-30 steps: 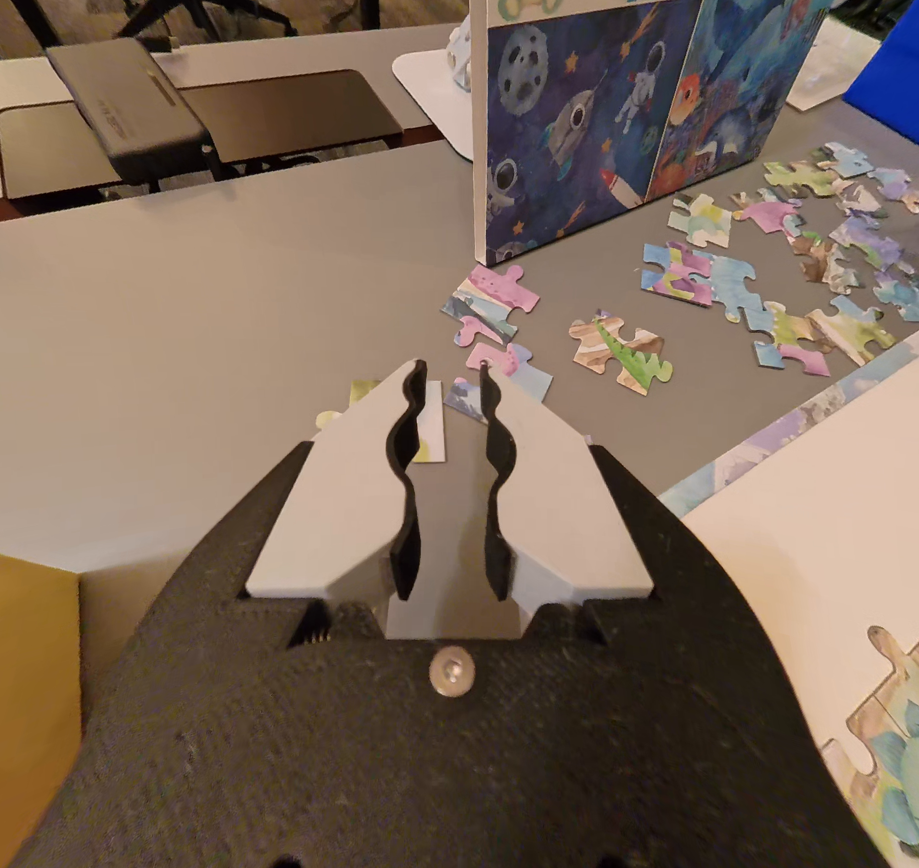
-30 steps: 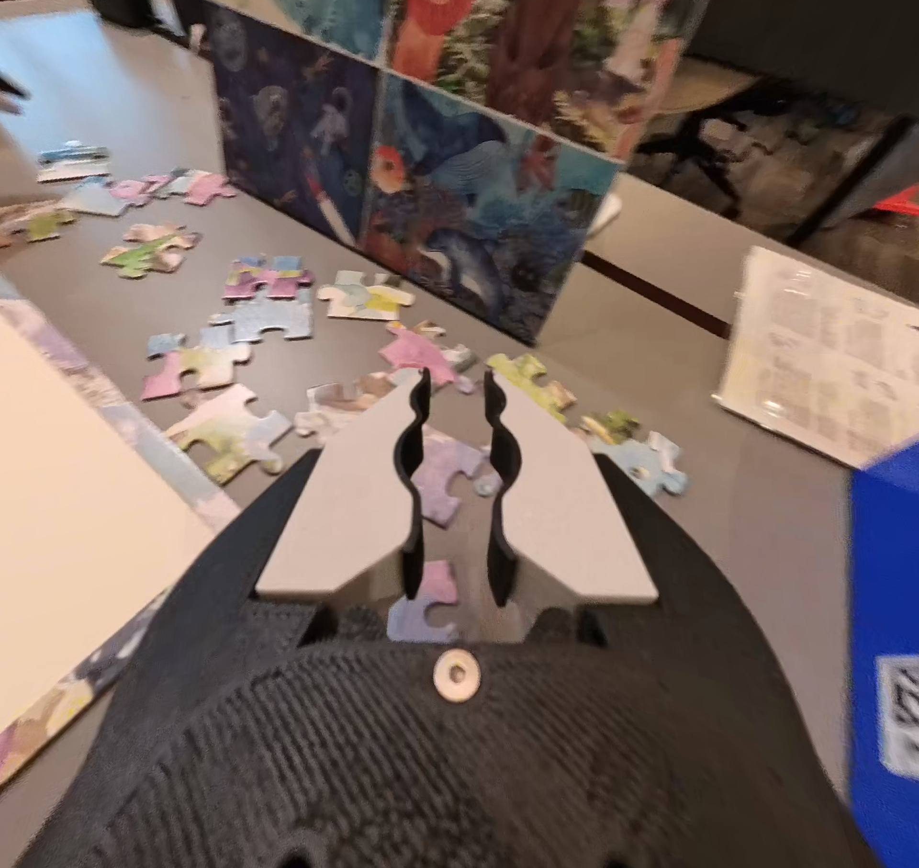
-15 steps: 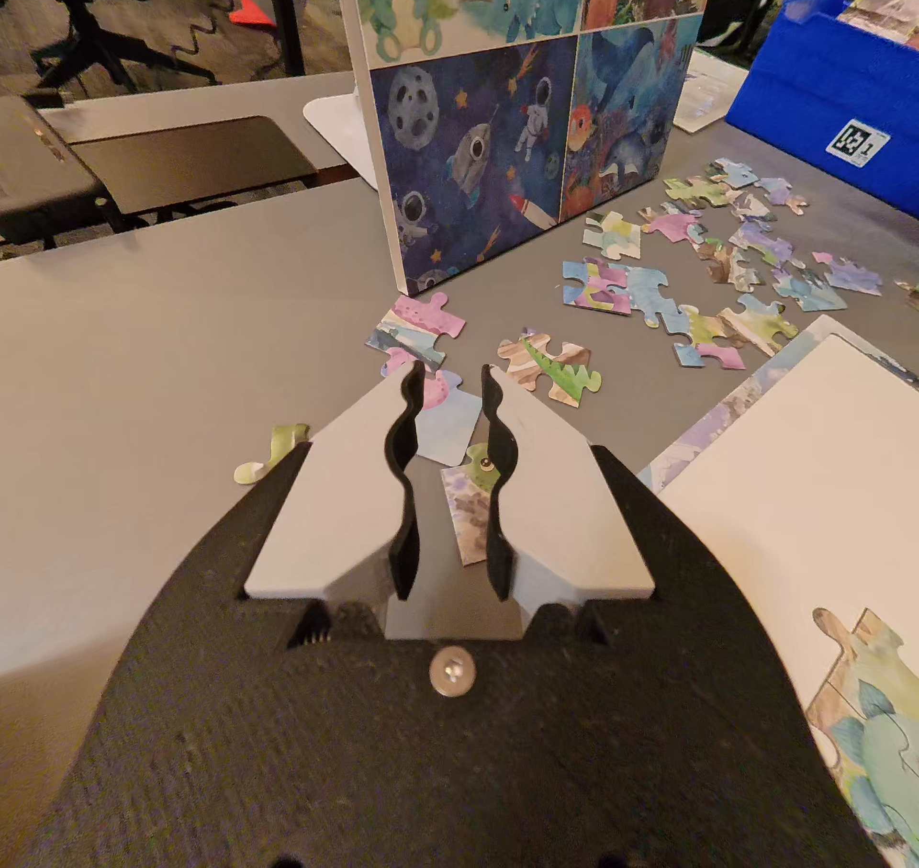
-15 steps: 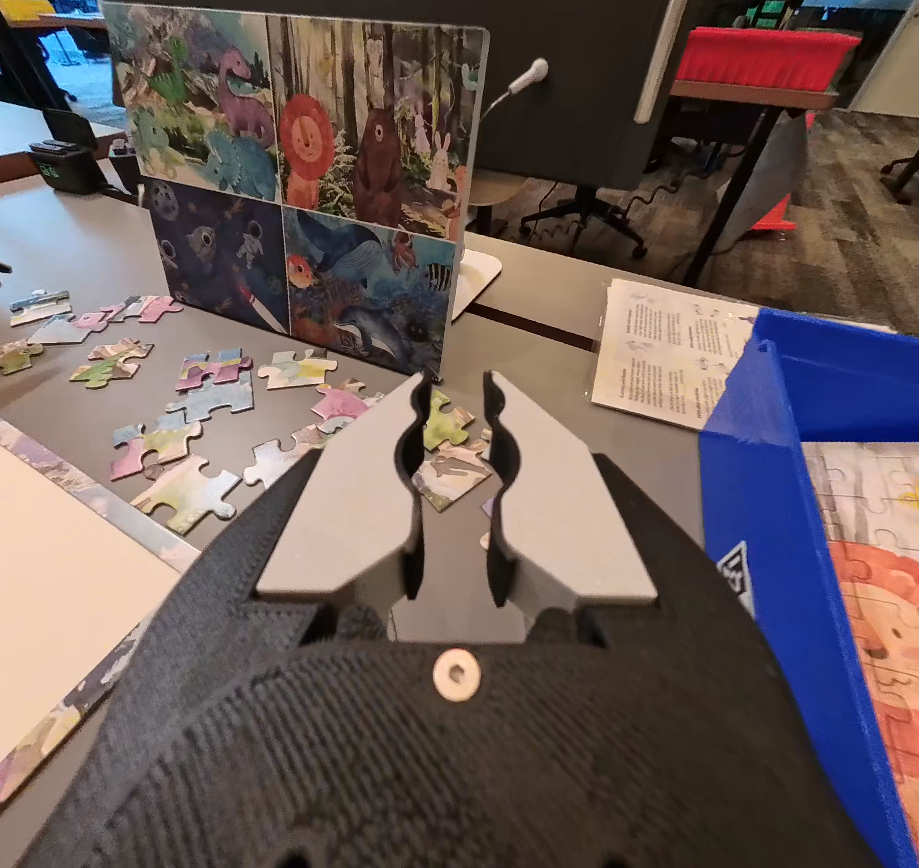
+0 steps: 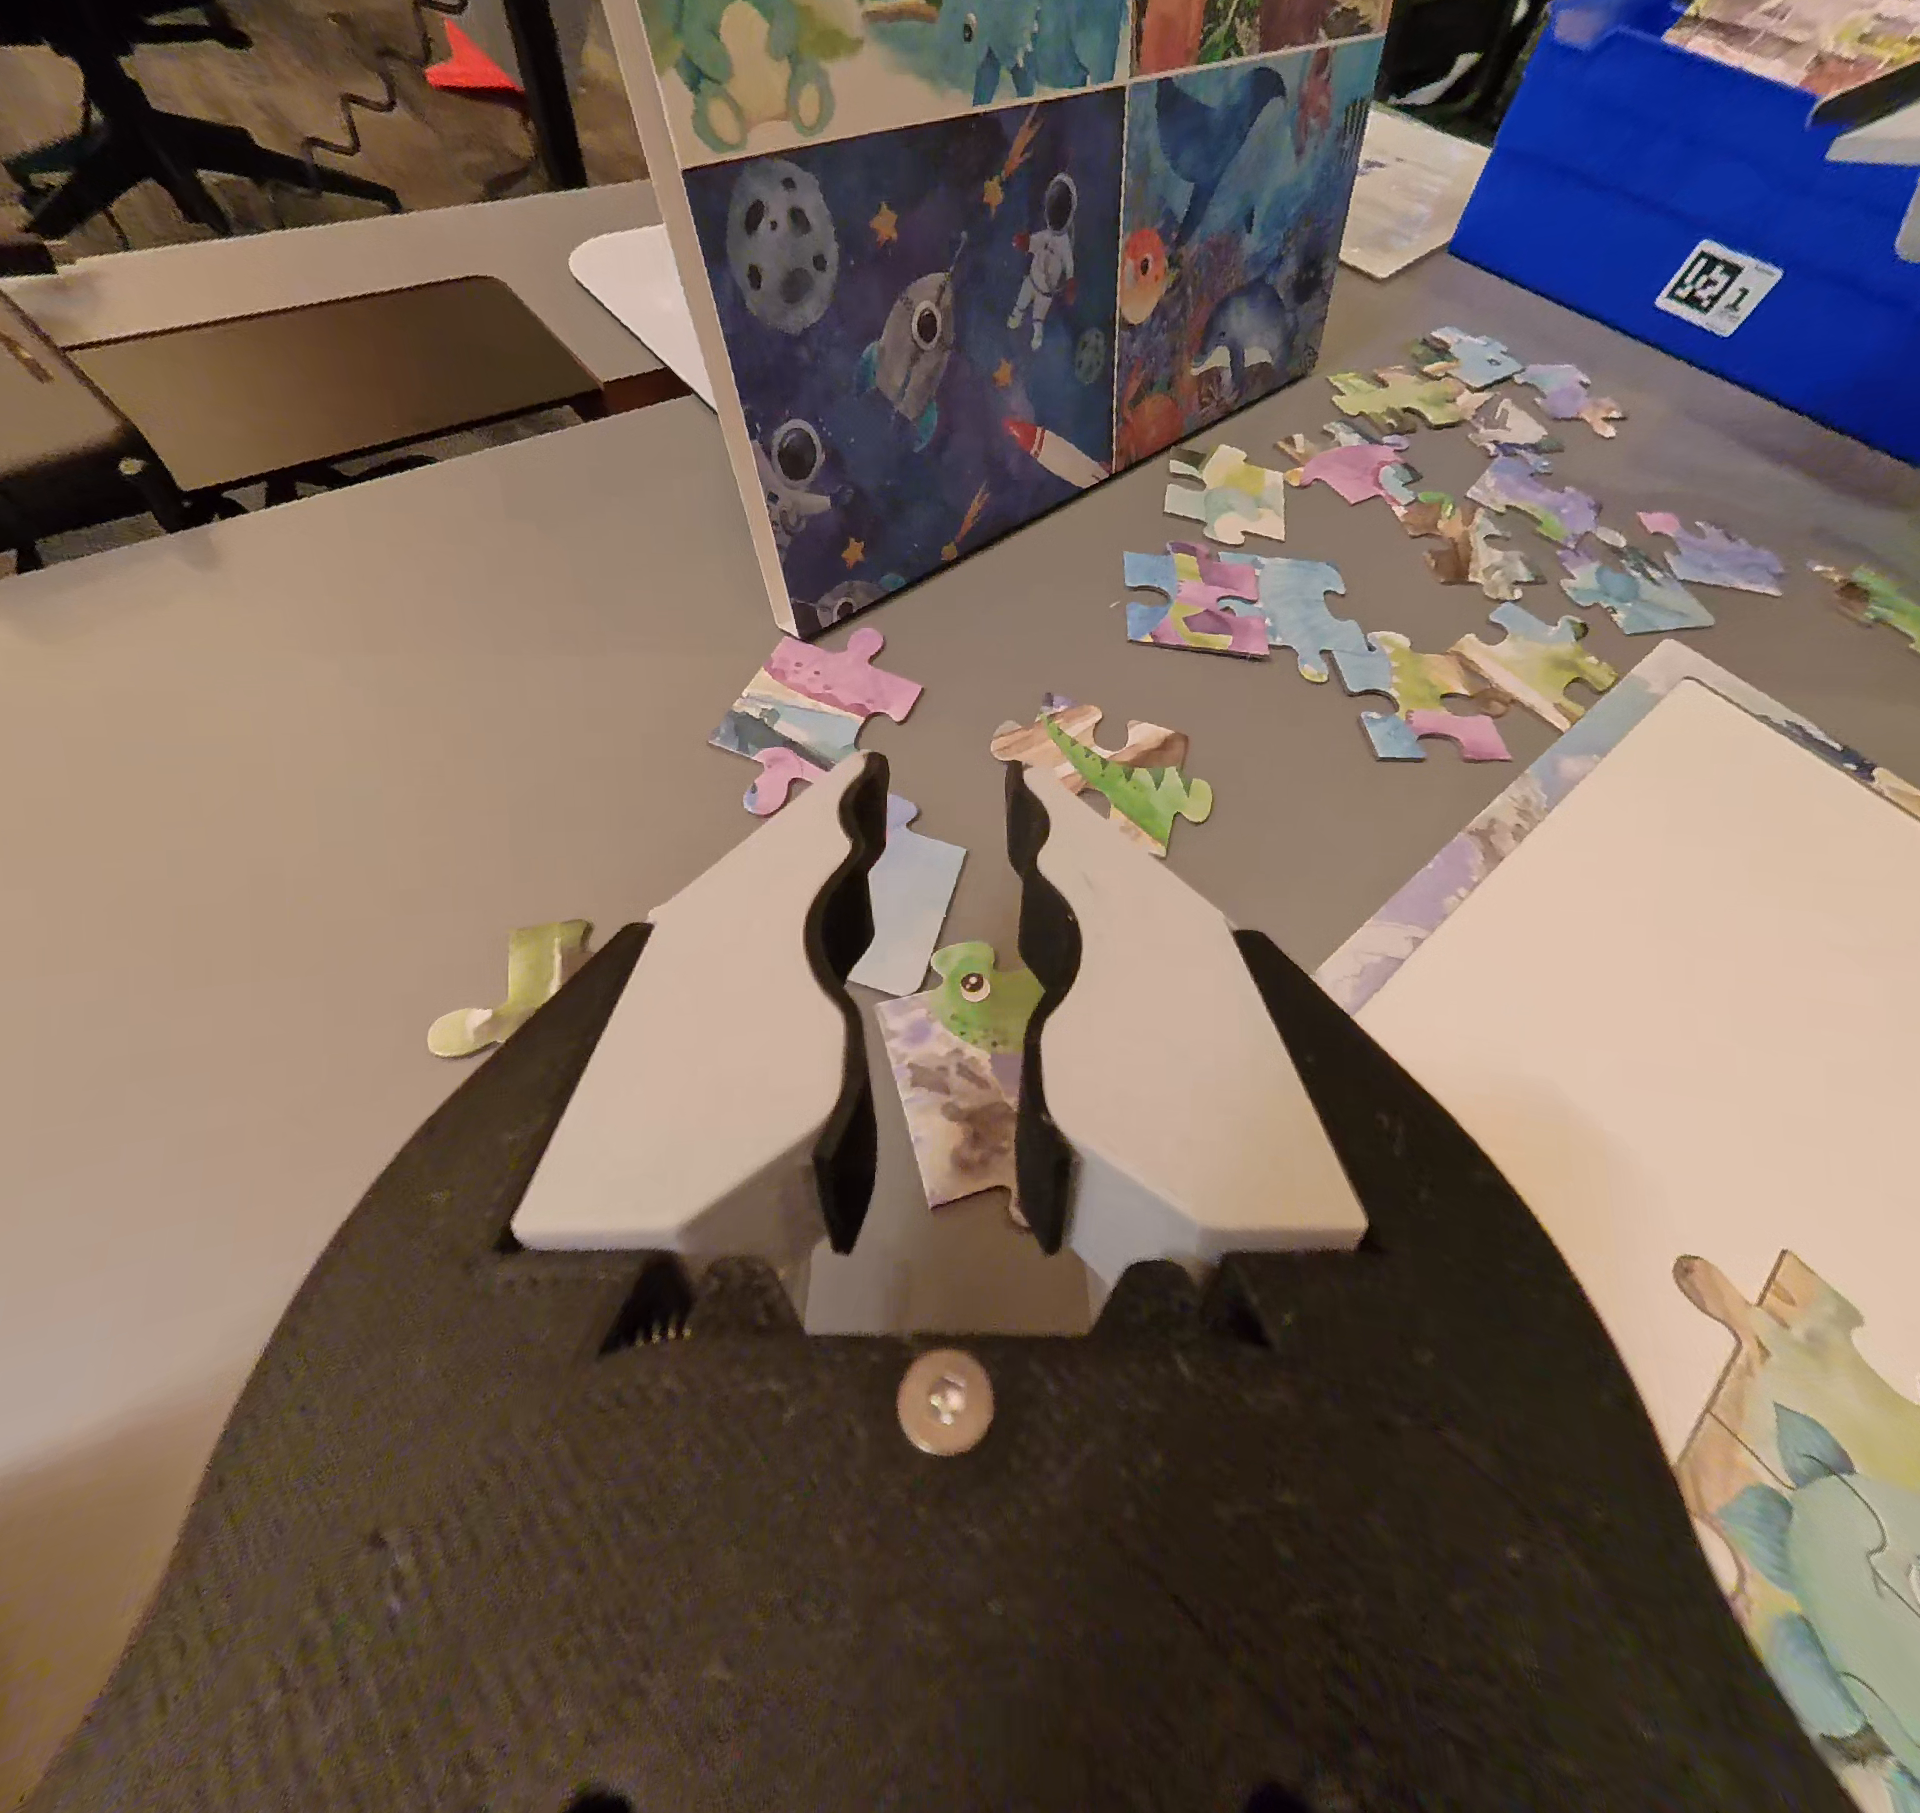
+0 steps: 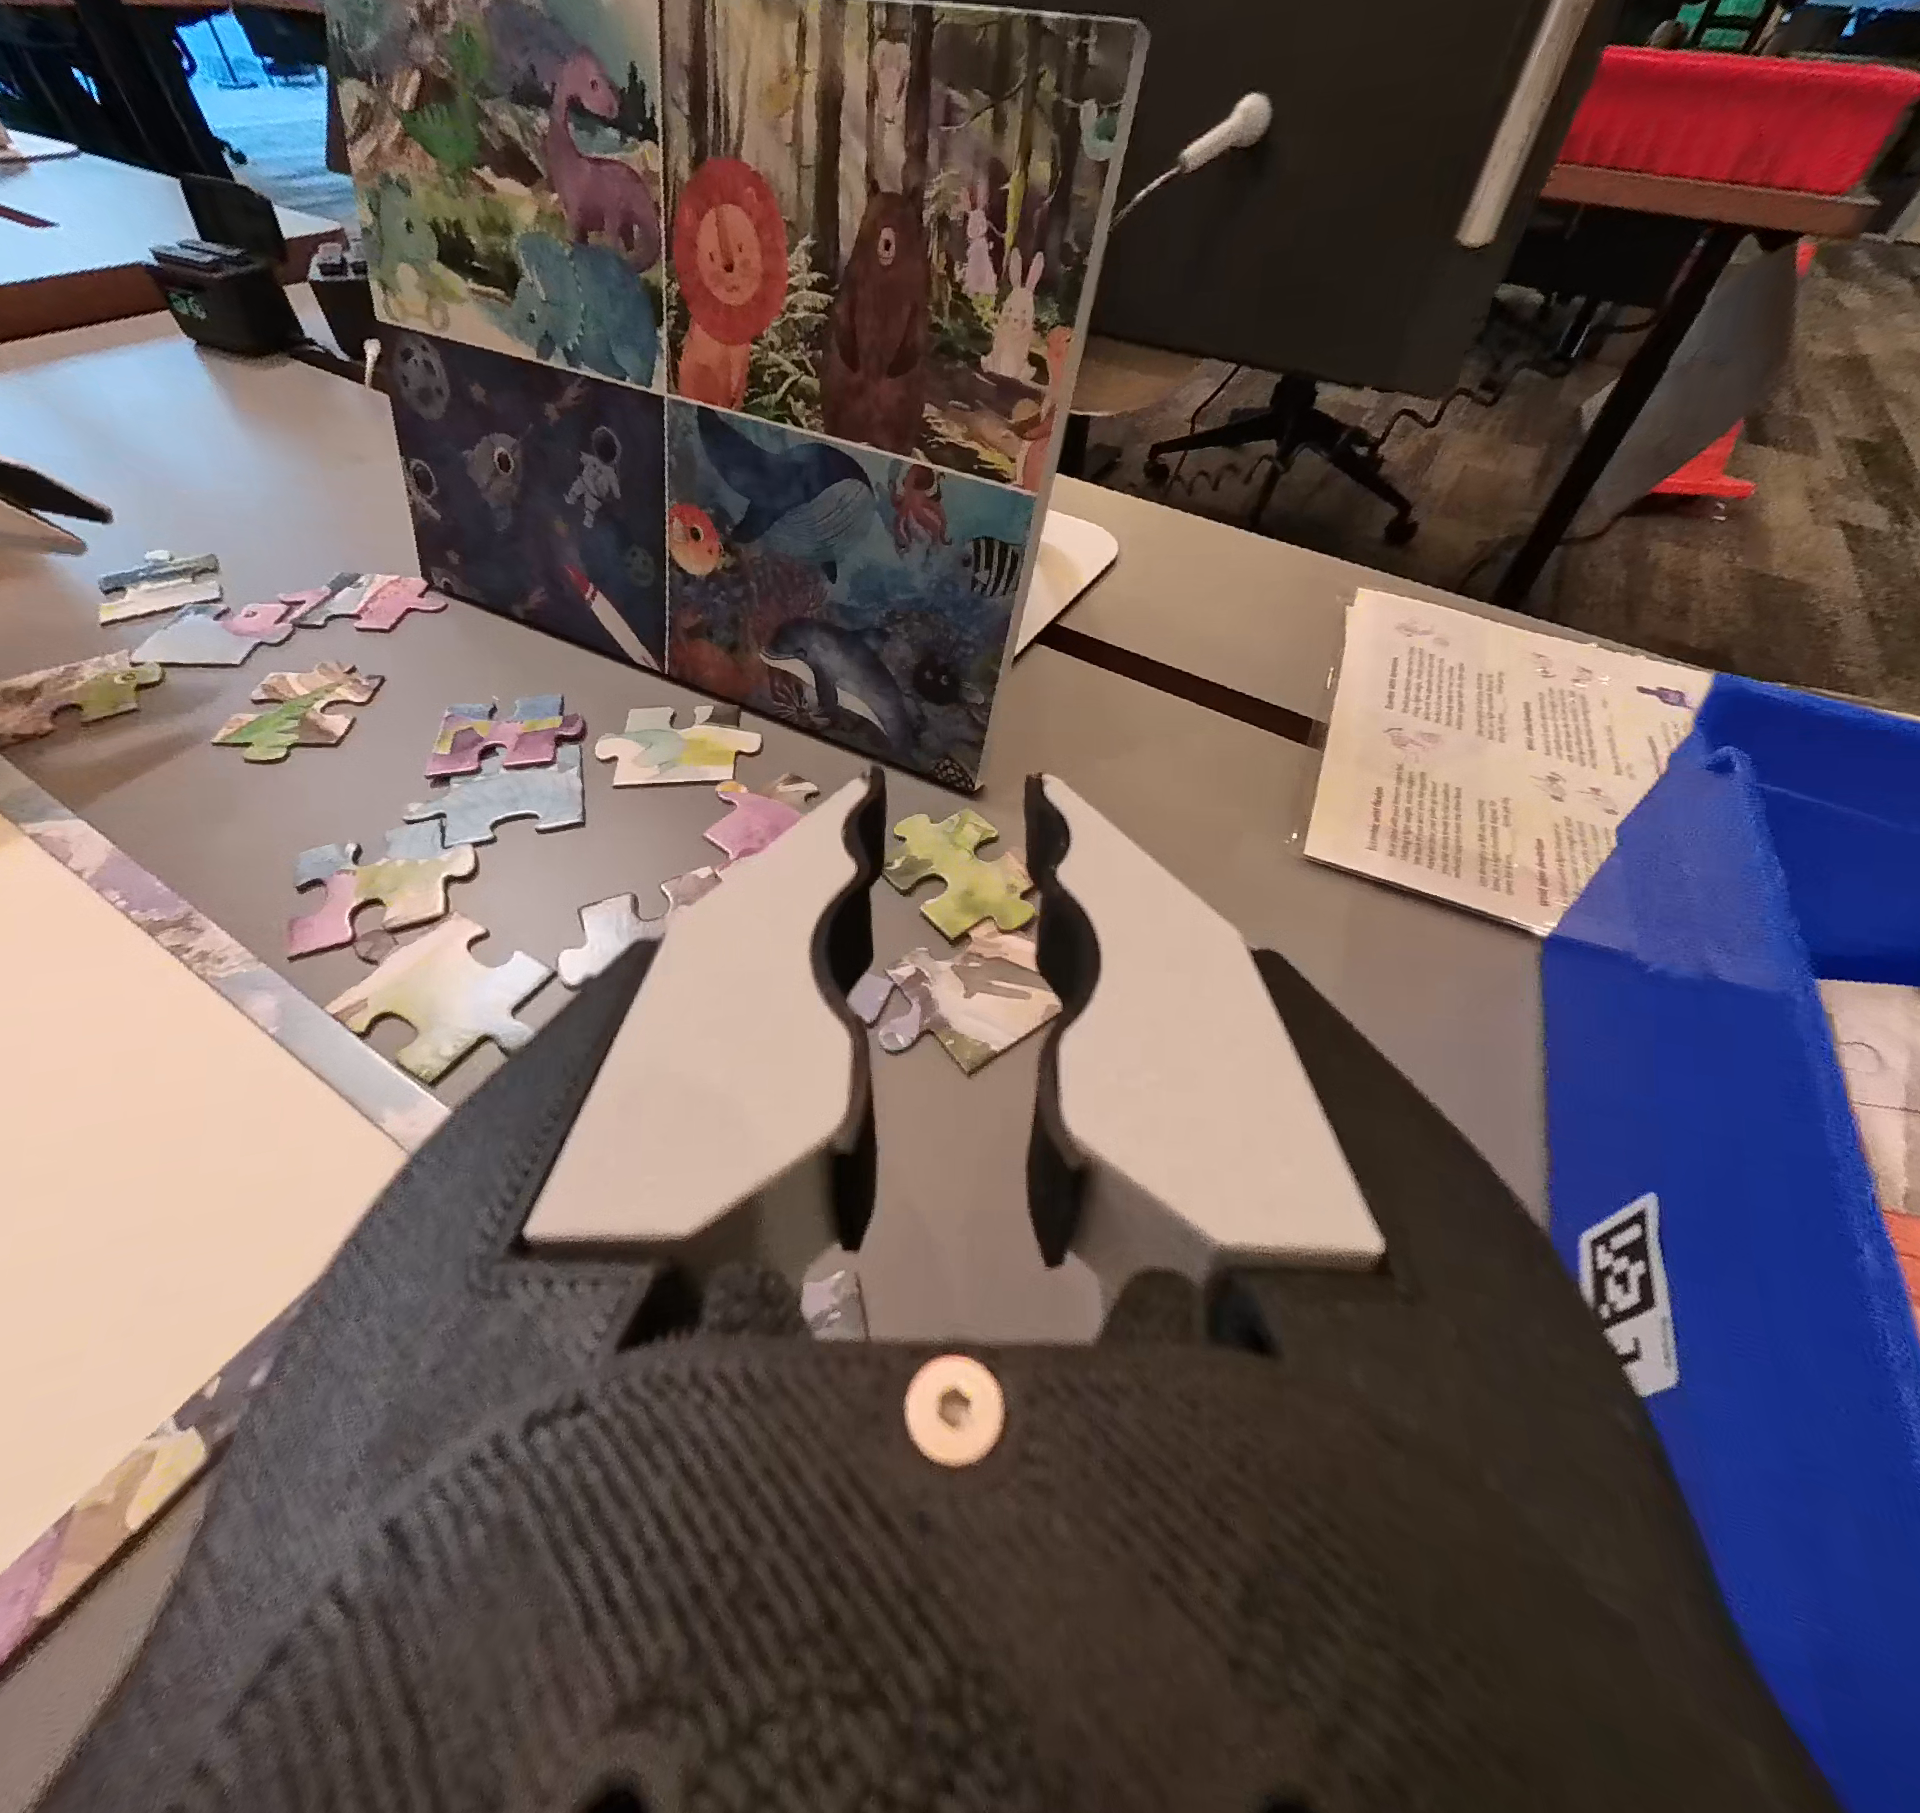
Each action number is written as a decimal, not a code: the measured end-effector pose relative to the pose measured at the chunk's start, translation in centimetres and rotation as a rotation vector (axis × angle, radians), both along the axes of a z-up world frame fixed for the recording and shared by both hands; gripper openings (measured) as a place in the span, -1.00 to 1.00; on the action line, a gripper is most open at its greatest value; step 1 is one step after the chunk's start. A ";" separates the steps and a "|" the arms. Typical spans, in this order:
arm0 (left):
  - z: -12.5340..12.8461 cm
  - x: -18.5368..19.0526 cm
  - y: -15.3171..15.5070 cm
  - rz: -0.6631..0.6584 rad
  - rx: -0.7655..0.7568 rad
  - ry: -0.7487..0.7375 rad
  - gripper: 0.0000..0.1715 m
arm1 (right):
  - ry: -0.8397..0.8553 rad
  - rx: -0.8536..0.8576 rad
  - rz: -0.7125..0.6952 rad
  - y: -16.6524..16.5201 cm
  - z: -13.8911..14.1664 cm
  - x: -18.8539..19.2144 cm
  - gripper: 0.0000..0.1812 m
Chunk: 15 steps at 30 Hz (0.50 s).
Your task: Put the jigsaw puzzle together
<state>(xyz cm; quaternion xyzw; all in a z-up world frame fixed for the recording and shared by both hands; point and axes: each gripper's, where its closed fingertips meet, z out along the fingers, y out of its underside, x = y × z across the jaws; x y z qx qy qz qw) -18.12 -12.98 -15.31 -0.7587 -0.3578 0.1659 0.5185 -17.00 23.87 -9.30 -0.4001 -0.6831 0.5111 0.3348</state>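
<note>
Hovering left gripper [image 5: 943,789] over frog-eyed puzzle piece [image 5: 961,1067], fingers parted, right gripper [image 6: 951,792] likewise

The left gripper [image 5: 943,787] fills the lower centre of its view, jaws parted with a clear gap, holding nothing. The right gripper [image 6: 954,797] sits likewise, jaws apart and empty; a sliver at the far left of that view is possibly the other gripper's fingertips.

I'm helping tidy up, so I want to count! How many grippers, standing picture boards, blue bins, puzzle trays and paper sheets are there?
Grippers: 2 (left, right)
Standing picture board: 1
Blue bin: 1
Puzzle tray: 1
Paper sheet: 1
Total: 6
</note>
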 end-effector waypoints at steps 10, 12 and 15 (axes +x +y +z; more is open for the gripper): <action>0.1 0.3 0.6 -0.019 0.008 -0.002 -0.76 | -0.173 0.038 0.330 -5.0 -3.1 2.6 -0.58; -0.1 0.3 0.6 -0.019 -0.006 -0.001 -0.76 | -0.242 0.135 0.449 -6.5 -5.0 4.3 -0.69; -0.4 0.1 0.3 -0.011 -0.017 -0.006 -0.76 | -0.344 0.220 0.536 -7.6 -8.0 5.8 -0.66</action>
